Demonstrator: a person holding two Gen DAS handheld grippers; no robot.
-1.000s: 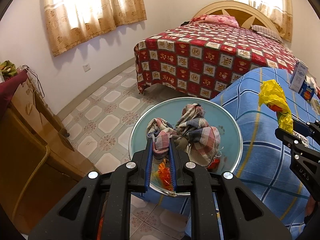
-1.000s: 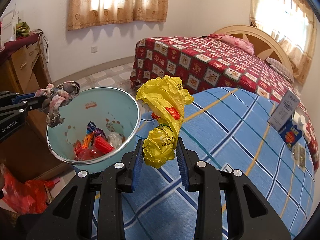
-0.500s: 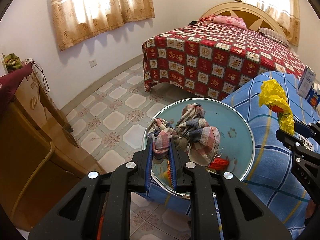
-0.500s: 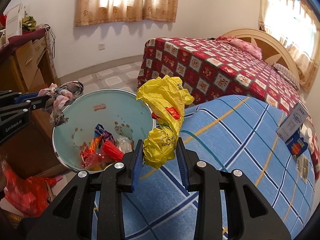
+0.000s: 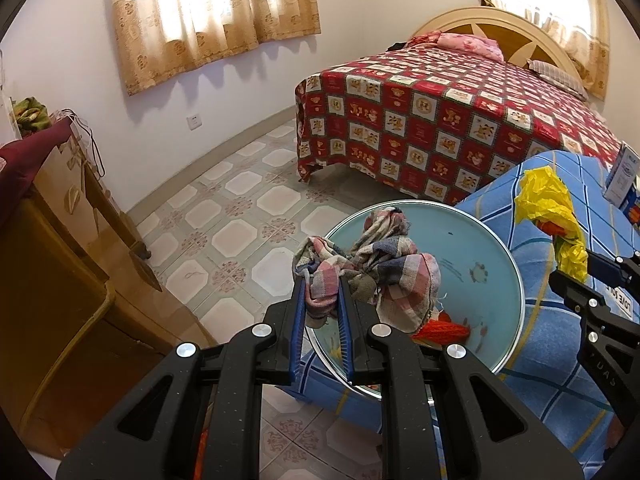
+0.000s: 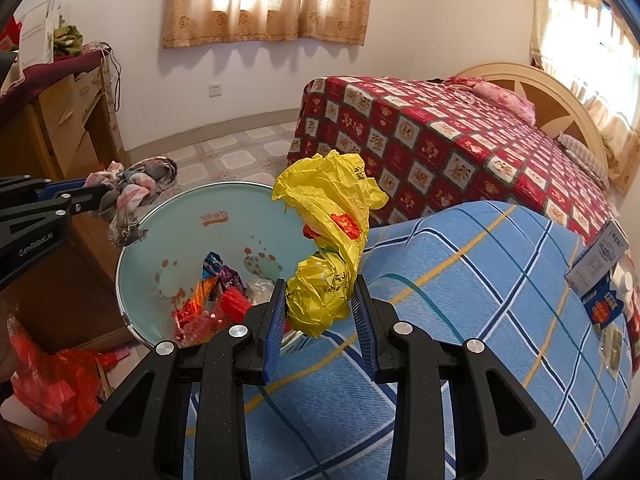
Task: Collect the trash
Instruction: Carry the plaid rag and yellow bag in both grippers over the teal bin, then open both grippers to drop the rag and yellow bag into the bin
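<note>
My left gripper (image 5: 322, 292) is shut on a crumpled plaid rag (image 5: 384, 268) and holds it over the near rim of a light-blue trash bin (image 5: 480, 248). My right gripper (image 6: 320, 304) is shut on a crumpled yellow plastic bag (image 6: 332, 232) and holds it just right of the bin (image 6: 192, 240), above the blue checked bed cover (image 6: 480, 280). The bin holds red and coloured wrappers (image 6: 212, 296). The rag (image 6: 132, 192) and left gripper (image 6: 80, 196) show at the left of the right wrist view. The bag (image 5: 548, 208) and right gripper (image 5: 592, 276) show at the right of the left wrist view.
A bed with a red patterned cover (image 5: 440, 120) stands behind. A wooden dresser (image 5: 60, 260) is at the left. A red plastic bag (image 6: 52, 384) lies on the floor by the bin. Boxes (image 6: 600, 264) lie on the blue cover at the right. Tiled floor (image 5: 240, 208) lies between.
Both wrist views have drawn back to the left, so the bin sits further right in each. The rag and the yellow bag stay gripped as before.
</note>
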